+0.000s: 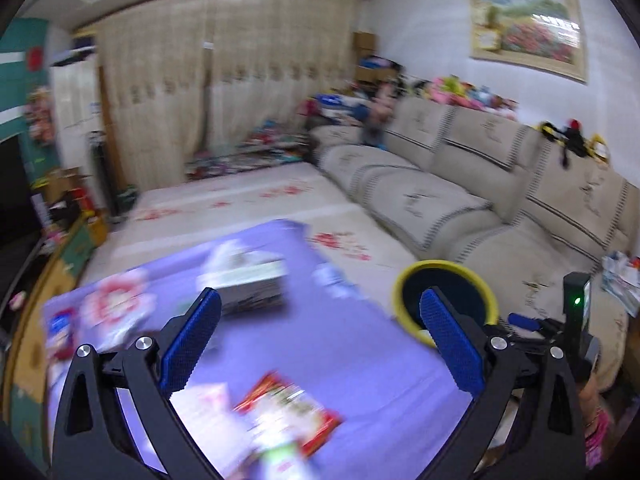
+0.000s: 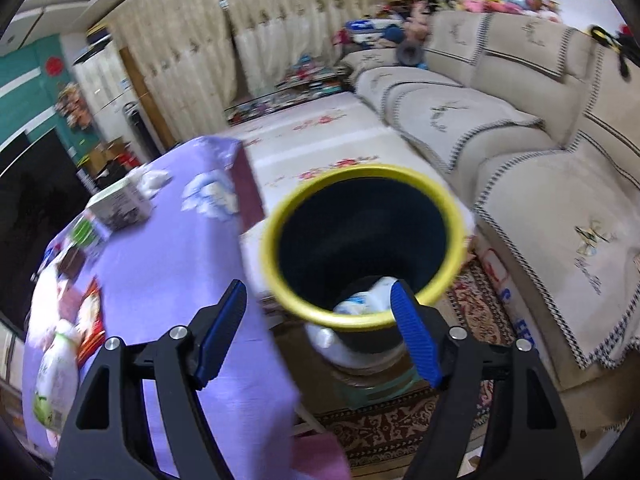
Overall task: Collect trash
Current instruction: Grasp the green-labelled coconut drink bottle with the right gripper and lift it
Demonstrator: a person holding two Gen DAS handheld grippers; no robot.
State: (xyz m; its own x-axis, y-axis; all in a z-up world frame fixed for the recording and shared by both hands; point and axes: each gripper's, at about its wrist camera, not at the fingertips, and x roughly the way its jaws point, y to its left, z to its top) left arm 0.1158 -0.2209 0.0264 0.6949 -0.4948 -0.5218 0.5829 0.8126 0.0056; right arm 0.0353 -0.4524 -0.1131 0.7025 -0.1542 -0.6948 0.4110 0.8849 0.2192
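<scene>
My left gripper (image 1: 320, 294) is open and empty above a purple-clothed table (image 1: 352, 360). On the cloth lie a red snack wrapper (image 1: 288, 412), a small carton (image 1: 244, 280) and a white crumpled piece (image 1: 332, 276), all blurred. A dark bin with a yellow rim (image 1: 444, 268) stands just past the table's right edge. In the right wrist view my right gripper (image 2: 318, 286) hangs open over the near rim of that bin (image 2: 360, 320). White crumpled trash (image 2: 368, 300) lies inside the bin. The red wrapper (image 2: 90, 320) and a green-white packet (image 2: 56, 376) lie on the cloth to the left.
A beige sofa (image 2: 520, 160) runs along the right. A white floral-covered surface (image 2: 320, 136) lies beyond the purple table. The bin rests on a low stand over a patterned rug (image 2: 400, 420). A dark screen (image 2: 36, 200) stands at the left. A hand (image 1: 592, 408) shows at the right edge.
</scene>
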